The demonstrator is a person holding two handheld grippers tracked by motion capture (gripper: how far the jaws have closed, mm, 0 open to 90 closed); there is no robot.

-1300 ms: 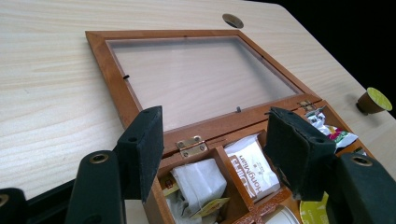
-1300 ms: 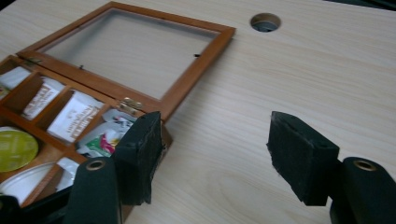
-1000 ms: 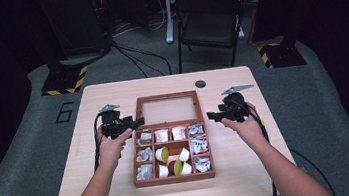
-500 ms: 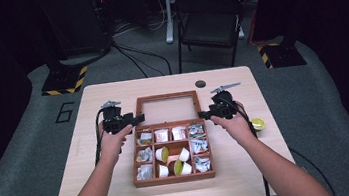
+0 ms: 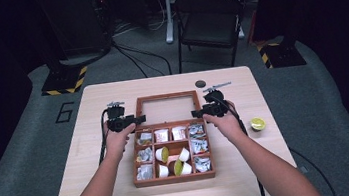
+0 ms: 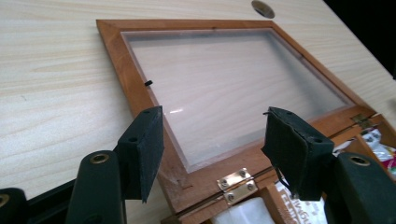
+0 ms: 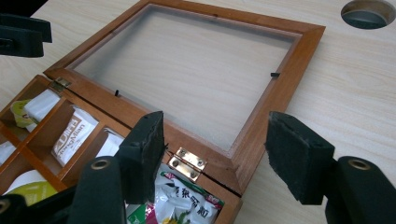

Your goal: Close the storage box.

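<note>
Your left gripper [image 5: 137, 118] sits at the lid's [image 6: 224, 88] 9 o'clock corner by the hinge, jaws apart on nothing. The lid lies flat on the tabletop [image 5: 288, 139], swung back toward 12 o'clock off the box [image 5: 175, 178], long axis 9-to-3. Your right gripper [image 5: 195, 113] mirrors it at 3 o'clock, jaws apart too, probably set to flip it shut.

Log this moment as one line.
lid: flat open on table | left gripper: open at lid's corner | right gripper: open, opposite corner
</note>
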